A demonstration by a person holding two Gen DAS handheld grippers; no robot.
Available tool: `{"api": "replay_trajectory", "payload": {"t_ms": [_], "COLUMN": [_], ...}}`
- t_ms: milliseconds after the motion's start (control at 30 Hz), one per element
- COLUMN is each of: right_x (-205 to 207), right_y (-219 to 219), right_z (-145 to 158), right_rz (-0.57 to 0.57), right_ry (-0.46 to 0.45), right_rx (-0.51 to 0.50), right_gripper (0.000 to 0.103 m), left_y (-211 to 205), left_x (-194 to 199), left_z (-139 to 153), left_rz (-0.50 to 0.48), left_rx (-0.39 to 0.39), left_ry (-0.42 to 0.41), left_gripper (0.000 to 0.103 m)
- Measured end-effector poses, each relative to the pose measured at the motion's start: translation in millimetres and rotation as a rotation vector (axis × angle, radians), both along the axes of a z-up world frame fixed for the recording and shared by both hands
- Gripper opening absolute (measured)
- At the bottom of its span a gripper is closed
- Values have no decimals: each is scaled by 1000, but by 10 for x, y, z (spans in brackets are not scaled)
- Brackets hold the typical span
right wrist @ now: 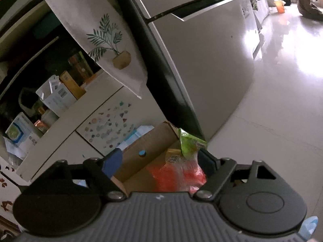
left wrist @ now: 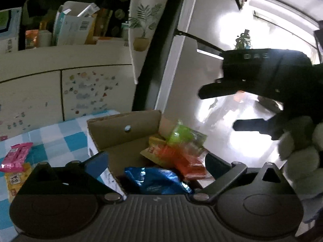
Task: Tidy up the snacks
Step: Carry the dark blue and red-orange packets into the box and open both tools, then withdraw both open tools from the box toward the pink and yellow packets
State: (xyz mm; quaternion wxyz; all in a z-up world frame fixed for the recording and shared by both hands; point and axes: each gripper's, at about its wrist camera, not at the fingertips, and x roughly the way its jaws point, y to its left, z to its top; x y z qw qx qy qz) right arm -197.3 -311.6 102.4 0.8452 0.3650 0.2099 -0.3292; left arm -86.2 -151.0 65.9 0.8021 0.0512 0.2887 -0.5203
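Note:
An open cardboard box [left wrist: 121,133] stands on a blue-checked tablecloth [left wrist: 60,141]. In it lie a blue packet [left wrist: 159,183], an orange-red packet [left wrist: 181,161], a green packet [left wrist: 185,137] and a yellow one [left wrist: 155,143]. My left gripper [left wrist: 156,165] hangs open and wide over the box; the blue packet lies under it, clear of both pads. My right gripper [left wrist: 219,109], in a gloved hand [left wrist: 298,147], hovers open and empty to the right of the box. In the right wrist view, that right gripper [right wrist: 159,163] looks down on the orange-red packet [right wrist: 177,173] and the green packet [right wrist: 189,143].
A pink packet [left wrist: 16,157] and a yellow packet [left wrist: 16,179] lie on the cloth left of the box. Behind stand a stickered cupboard [left wrist: 90,92], a shelf of boxes [left wrist: 72,24] and a grey fridge [right wrist: 201,70]. A person [right wrist: 308,6] sits far off on the shiny floor.

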Motion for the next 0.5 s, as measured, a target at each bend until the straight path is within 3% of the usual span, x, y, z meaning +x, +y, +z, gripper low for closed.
{"api": "replay_trajectory", "payload": {"t_ms": [333,500], "right_x": [94,150], "right_y": [37,53], "right_z": [-3,-27], "right_rz": [38,57], "right_ry": [3,7], "right_rx": [-4,2], "right_gripper": [82,82], "left_y": [110,247], "left_x": [156,226], "left_z": [90,180], "left_rz": [78,129], "left_rx": [47,75], "left_ry": [61,38], "left_gripper": [103,103]}}
